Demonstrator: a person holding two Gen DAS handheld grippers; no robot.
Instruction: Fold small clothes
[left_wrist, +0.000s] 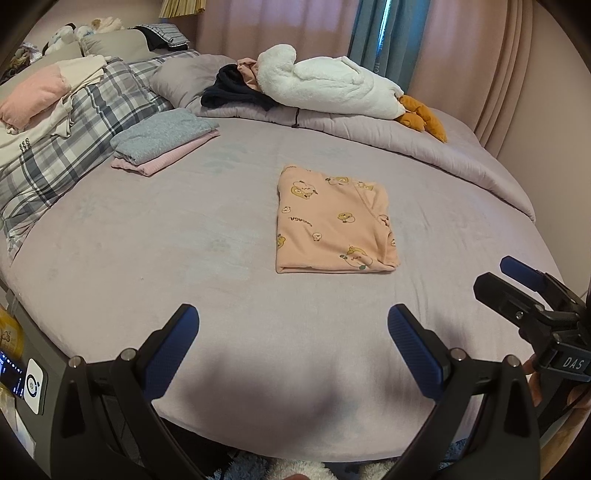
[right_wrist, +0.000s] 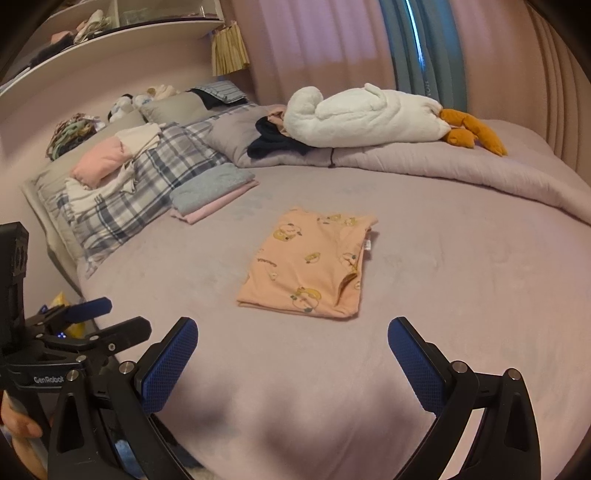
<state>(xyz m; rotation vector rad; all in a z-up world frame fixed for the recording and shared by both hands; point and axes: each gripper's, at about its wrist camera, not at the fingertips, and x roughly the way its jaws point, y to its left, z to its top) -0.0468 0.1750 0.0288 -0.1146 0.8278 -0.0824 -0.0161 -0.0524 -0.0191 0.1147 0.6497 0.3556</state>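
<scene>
Both my grippers, left gripper (left_wrist: 293, 345) and right gripper (right_wrist: 292, 356), hung spread, empty. Peach shirt (left_wrist: 332, 223) lay folded: judged light, limp; pinch near corners.

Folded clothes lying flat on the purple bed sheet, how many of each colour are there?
Peach with cartoon print: 1, the peach garment in the middle, apart from both open grippers.
Grey: 1, the grey garment, on top of the stack near the plaid pillow.
Pink: 1, the pink garment under the grey one.
Total: 3
</scene>
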